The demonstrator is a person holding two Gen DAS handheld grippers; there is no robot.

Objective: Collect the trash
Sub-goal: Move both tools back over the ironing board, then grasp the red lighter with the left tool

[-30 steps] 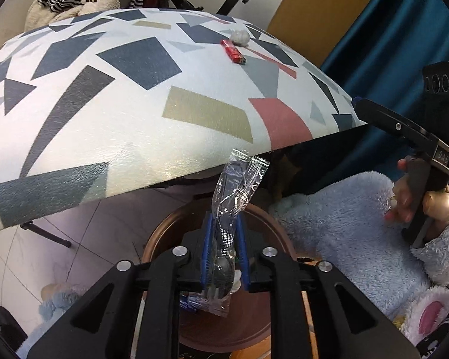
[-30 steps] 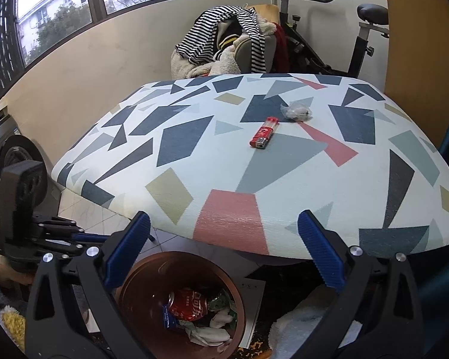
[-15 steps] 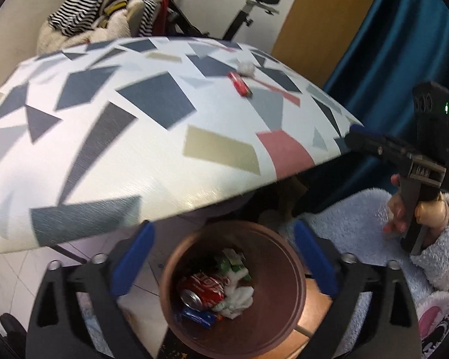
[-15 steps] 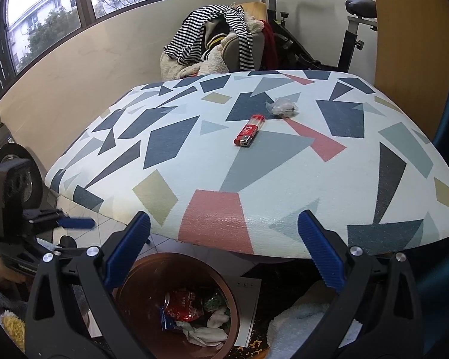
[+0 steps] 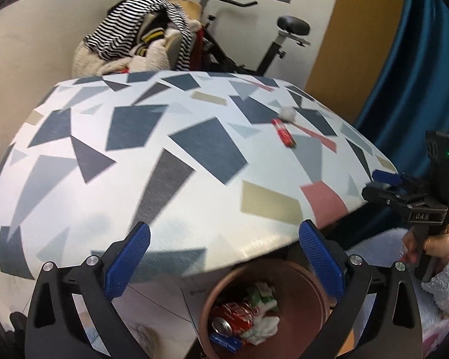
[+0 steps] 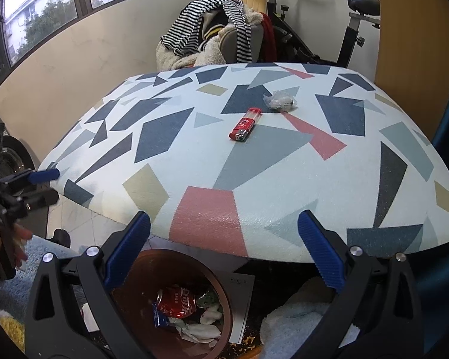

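Wrapper has left the left gripper (image 5: 224,257), now gaping above bin (image 5: 320,284)

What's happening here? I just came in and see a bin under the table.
A person is clearing trash with a gripper in each hand. Both the left gripper and the right gripper are open and empty, held near the table edge above the bin. The bin holds a crushed can, tissues and wrappers. On the table lie a red lighter and a crumpled plastic wad, not yet collected.
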